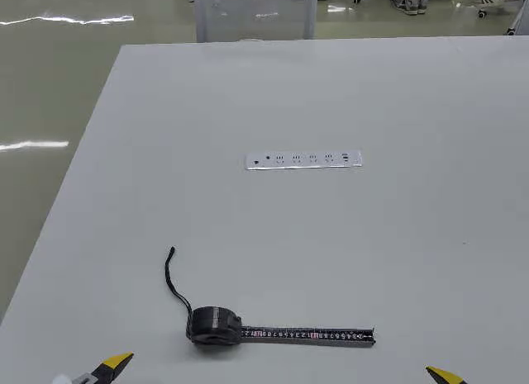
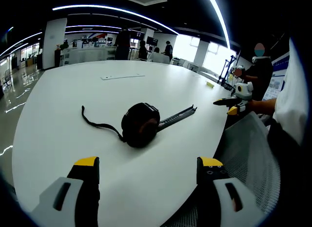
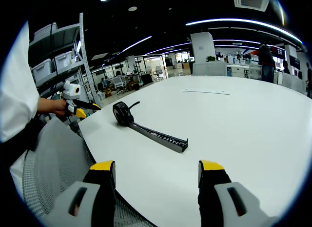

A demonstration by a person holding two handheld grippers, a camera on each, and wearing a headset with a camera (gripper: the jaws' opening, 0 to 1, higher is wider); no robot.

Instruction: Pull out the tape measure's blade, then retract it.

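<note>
1. Plainly the blade (image 1: 306, 335) is out. It lies flat on the white table (image 1: 413, 111), running from the black tape measure (image 1: 213, 325) toward the person's right. Its hook end (image 1: 371, 336) is free and touches nothing else.
2. The tape measure sits near the table's front edge, between the two grippers. Its black strap (image 1: 173, 281) trails off toward the far side, and a power strip (image 1: 304, 159) lies well apart, further up the table.
3. The left gripper (image 2: 148, 162) has its jaws wide apart and holds nothing. It hangs at the near edge, short of the case, which lies straight ahead in its own view.
4. The right gripper (image 3: 156, 165) is likewise spread and empty. It hovers off the table's edge with the hook end ahead of it.
5. My reading is that the pull-out half looks done and the retraction remains. Neither gripper touches the tape.
6. The next move probably calls for the left gripper to close across the round case, since it lies loose and could slide.
7. The blade rests extended with nothing holding it, so a lock or friction likely keeps it out, though I cannot make out a lock button. Freeing it would need a careful press on the case.
8. The right gripper could pinch the blade near the hook and feed it back, so it does not whip.
</note>
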